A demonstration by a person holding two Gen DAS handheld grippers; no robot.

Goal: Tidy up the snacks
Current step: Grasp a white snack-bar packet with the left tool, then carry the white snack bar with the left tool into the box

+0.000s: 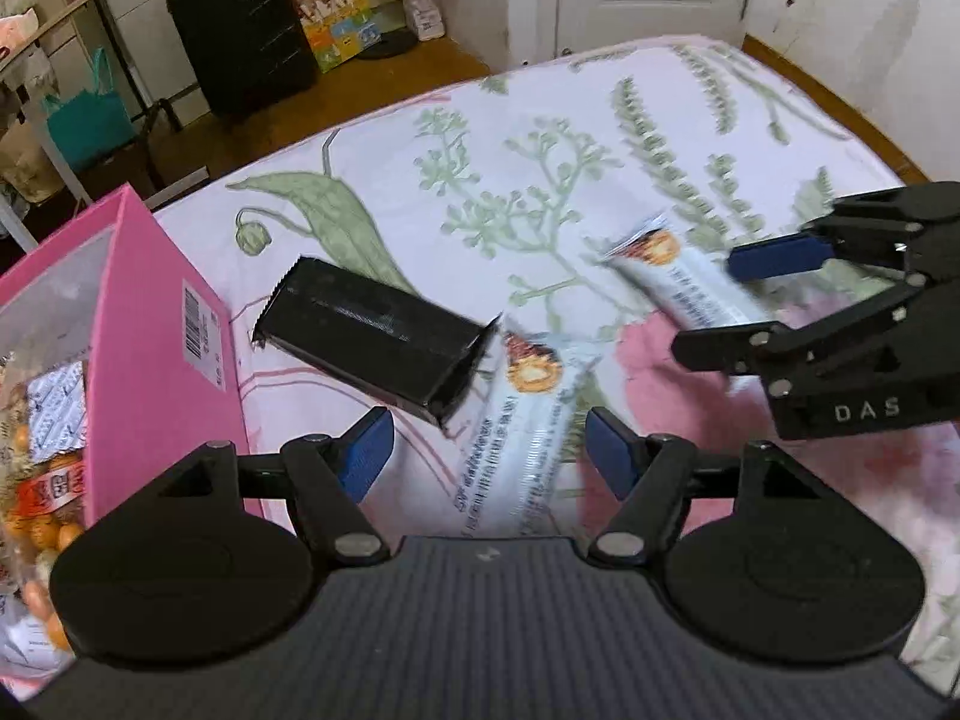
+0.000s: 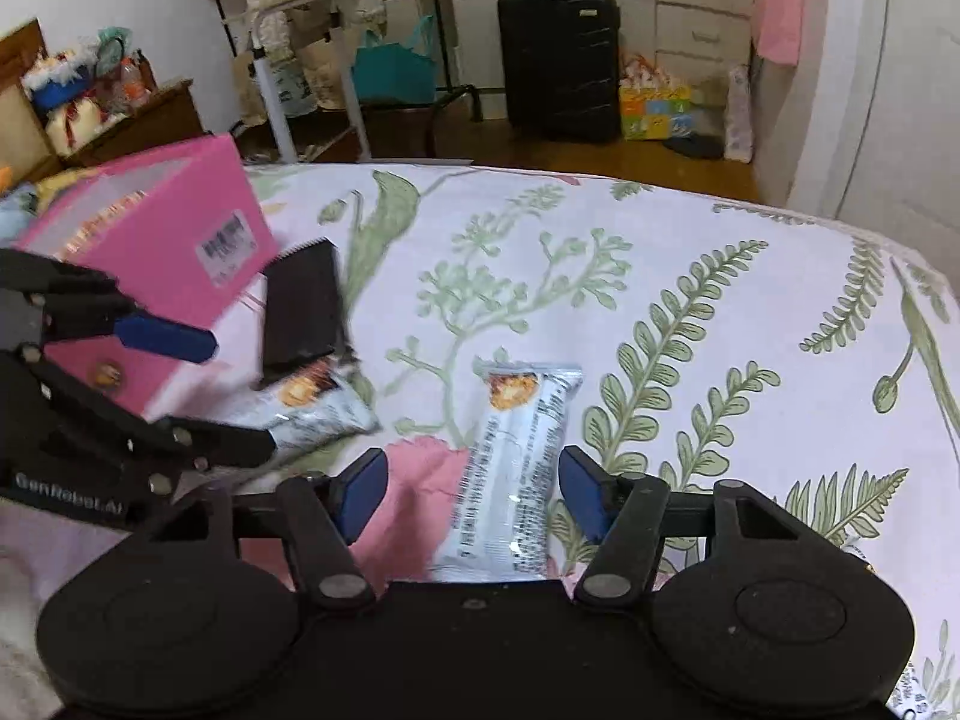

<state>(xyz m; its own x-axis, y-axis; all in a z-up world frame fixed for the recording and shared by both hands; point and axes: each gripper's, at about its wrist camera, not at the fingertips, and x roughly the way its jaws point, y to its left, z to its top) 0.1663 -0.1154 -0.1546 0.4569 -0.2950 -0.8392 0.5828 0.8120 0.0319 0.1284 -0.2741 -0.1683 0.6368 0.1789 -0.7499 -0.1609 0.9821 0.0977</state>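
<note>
Three loose snacks on the floral bedsheet, plus one box.

Pink cardboard box (image 1: 162, 324), open top, barcode label on its side, sits at the sheet's edge; it's part-filled with small wrapped snacks, orange and white.

Black foil snack packet (image 1: 372, 336) with serrated ends lies flat just beside the box, one end overlapping the nearer bar.

Two white-wrapped snack bars with a nut picture at one end, both lying flat: first white bar (image 1: 522, 438), touching the black packet; second white bar (image 2: 516, 468), apart from the others, out on the fern print. Wrapper text is blurred, unreadable.
</note>
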